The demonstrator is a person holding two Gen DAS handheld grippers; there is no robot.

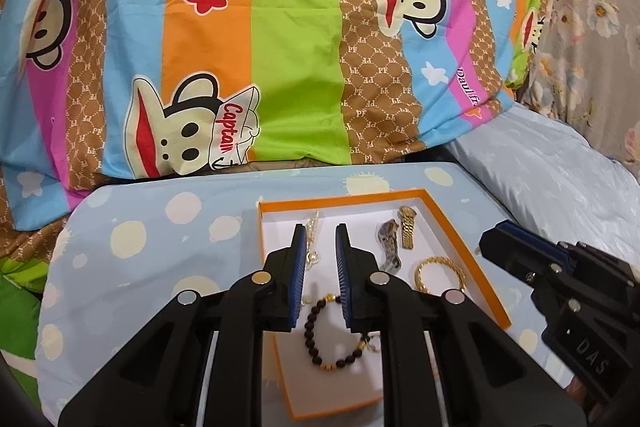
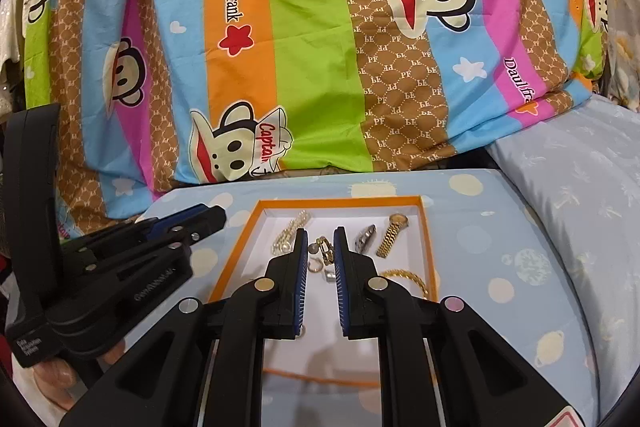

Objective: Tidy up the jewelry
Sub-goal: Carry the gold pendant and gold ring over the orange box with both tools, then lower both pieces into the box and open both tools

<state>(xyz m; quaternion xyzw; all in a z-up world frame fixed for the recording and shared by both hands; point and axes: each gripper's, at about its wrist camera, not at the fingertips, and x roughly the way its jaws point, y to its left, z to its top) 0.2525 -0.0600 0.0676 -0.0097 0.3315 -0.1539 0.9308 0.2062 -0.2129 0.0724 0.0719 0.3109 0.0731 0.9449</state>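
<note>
1. Left gripper (image 1: 321,233) hovers over the orange-rimmed box (image 1: 460,239), jaws parted, gripping nothing.
2. Right gripper (image 2: 320,235) hangs over the same box, jaws apart too, nothing held.
3. Inside the box: dark bead bracelet (image 1: 320,331) at the near end, gold watch (image 1: 407,231) at the far right, gold chain bracelet (image 1: 438,273) near it.
4. Box rests on a spotted blue cloth (image 1: 152,251).

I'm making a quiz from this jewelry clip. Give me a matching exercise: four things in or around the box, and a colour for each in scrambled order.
Things:
1. beaded bracelet
2. watch
3. box rim
4. jaw pads

Colours:
A. orange
B. blue
C. dark brown
D. gold

Pairs: 1-C, 2-D, 3-A, 4-B
</note>
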